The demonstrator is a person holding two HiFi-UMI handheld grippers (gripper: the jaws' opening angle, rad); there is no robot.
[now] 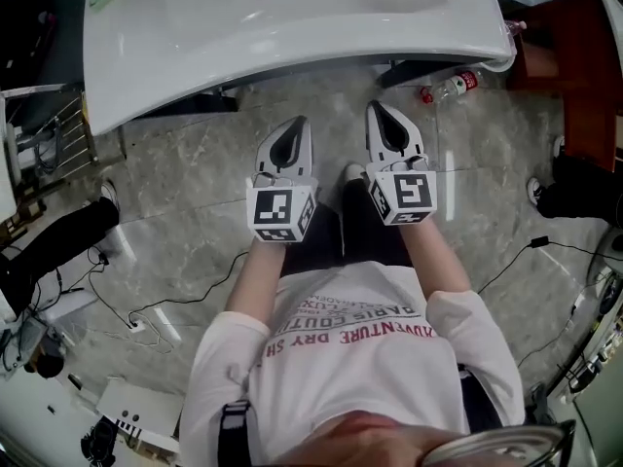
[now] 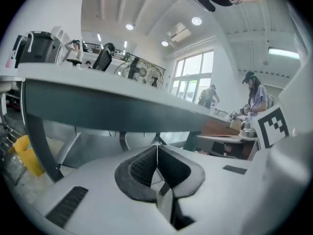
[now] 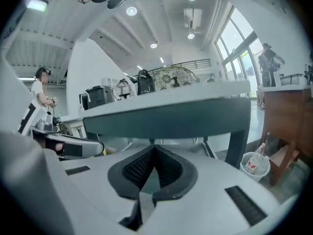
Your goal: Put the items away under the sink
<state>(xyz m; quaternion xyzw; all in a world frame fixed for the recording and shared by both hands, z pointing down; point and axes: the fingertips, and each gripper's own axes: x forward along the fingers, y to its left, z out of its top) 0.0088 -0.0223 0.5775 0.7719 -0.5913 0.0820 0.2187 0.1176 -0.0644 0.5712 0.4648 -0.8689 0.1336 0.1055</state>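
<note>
- We hold the left gripper [image 1: 297, 129] and the right gripper [image 1: 382, 115] side by side in front of the sink [image 1: 243, 47], tips toward it. Each pair of jaws is pressed together, with nothing between them.
- A clear bottle [image 1: 456, 86] with a red cap and label lies on the floor [image 1: 195, 183] just by the sink's right front corner.
- The bottle lies ahead of, to the right of and below the right gripper, so we judge that hand the nearer. Its long axis runs across our line of reach, cap toward the left.
- In the head view the basin covers the space beneath it. The gripper views show only its dark front edge and supports.
- The right gripper view shows a white mesh basket [image 3: 255, 164] holding a red-labelled container. We cannot tell whether that is the same bottle.
- A yellow object [image 2: 27, 154] sits low at the left of the left gripper view, too cut off to identify.
</note>
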